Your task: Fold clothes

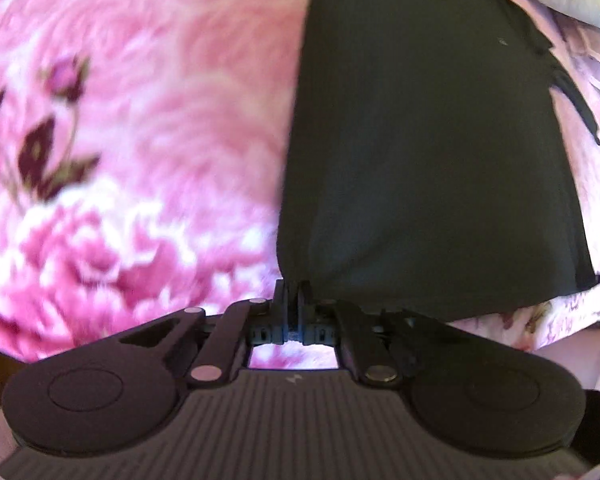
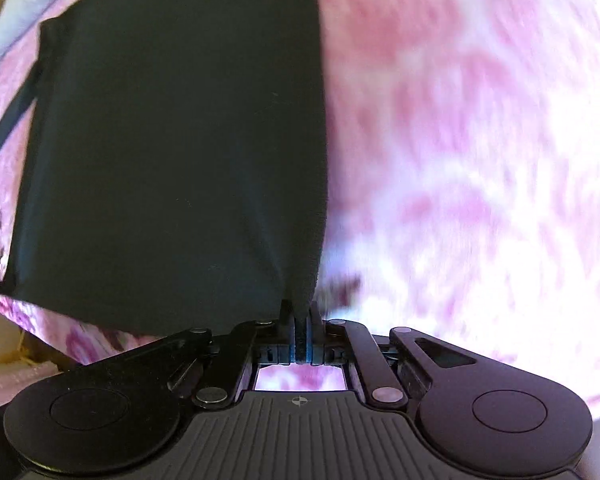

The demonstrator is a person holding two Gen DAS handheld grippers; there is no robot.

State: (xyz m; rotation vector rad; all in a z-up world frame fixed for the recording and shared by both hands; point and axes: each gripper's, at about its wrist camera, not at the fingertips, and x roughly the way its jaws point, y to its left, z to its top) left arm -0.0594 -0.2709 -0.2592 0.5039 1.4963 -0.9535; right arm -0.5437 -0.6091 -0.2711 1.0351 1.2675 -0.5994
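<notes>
A dark green-black garment (image 1: 432, 152) lies stretched over a pink floral bedspread (image 1: 140, 120). My left gripper (image 1: 293, 292) is shut on the garment's near left corner. In the right wrist view the same garment (image 2: 172, 152) fills the left half, and my right gripper (image 2: 301, 312) is shut on its near right corner. The cloth runs taut away from both grippers. A dark strap or sleeve edge (image 2: 12, 116) sticks out at the garment's far side.
The pink floral bedspread (image 2: 460, 160) spreads out to both sides of the garment. A pale grey pillow or cloth (image 2: 28, 4) lies at the far end. The bed's edge and a cardboard-like floor area (image 2: 4, 344) show at lower left.
</notes>
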